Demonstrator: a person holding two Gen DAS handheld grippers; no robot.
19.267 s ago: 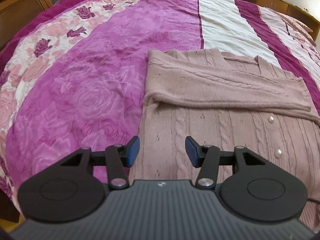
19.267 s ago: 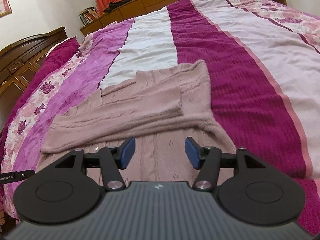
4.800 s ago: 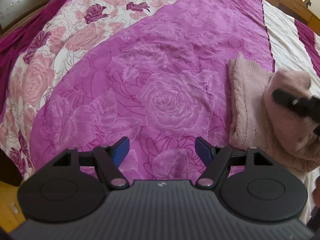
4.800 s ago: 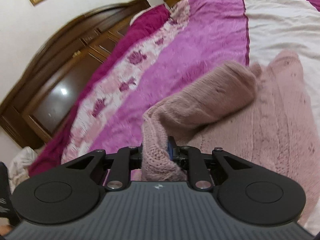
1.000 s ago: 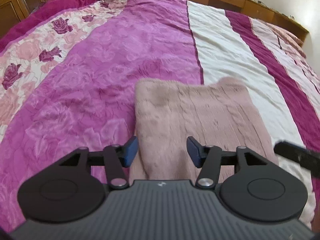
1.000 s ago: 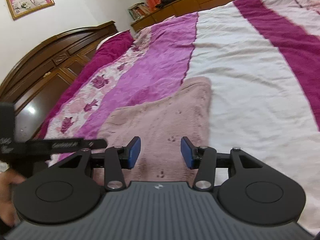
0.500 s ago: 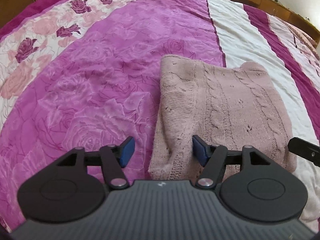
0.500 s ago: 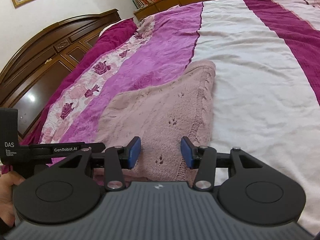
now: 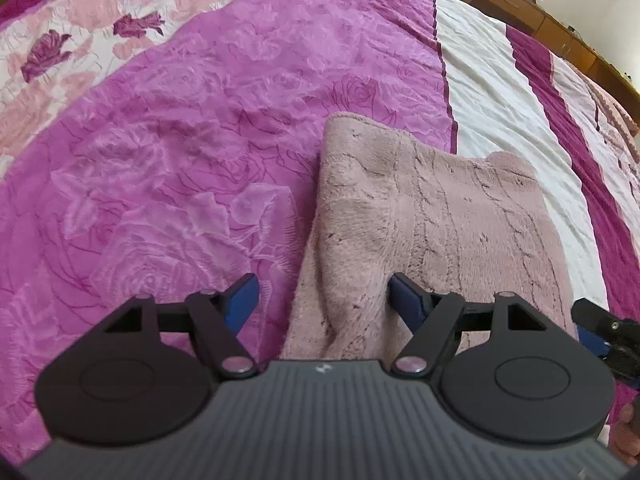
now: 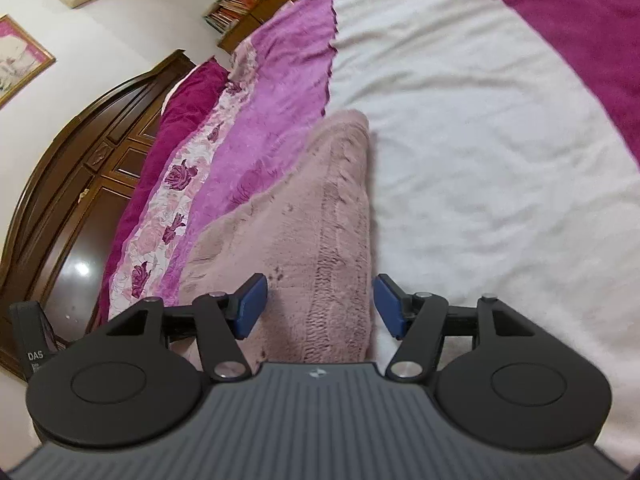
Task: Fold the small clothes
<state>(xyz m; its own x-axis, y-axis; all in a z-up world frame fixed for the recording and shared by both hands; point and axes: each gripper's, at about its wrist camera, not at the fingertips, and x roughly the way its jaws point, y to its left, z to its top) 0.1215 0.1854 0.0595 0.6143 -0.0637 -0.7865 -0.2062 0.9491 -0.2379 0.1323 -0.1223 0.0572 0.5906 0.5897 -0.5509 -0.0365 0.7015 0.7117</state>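
Observation:
A pink cable-knit sweater (image 9: 432, 232) lies folded into a rectangle on the bedspread (image 9: 180, 168). My left gripper (image 9: 322, 300) hovers low over its near left corner. Its jaws are opening, with that corner between them and the pads not pressing it. In the right wrist view the sweater (image 10: 304, 232) runs away from me. My right gripper (image 10: 320, 306) straddles its near right edge, its jaws also opening and loose around the knit. Each gripper shows at the edge of the other's view: the right gripper (image 9: 600, 332) and the left gripper (image 10: 34, 336).
The bedspread has magenta rose, white (image 10: 480, 160) and dark pink stripes. A dark wooden headboard (image 10: 80, 184) stands at the left of the right wrist view. Wooden cabinets (image 9: 520, 4) line the far side. A hand (image 9: 624, 432) shows at the lower right.
Both grippers have sunk toward the near edge of the folded sweater and their jaws have widened. The right gripper has rolled, tilting its view.

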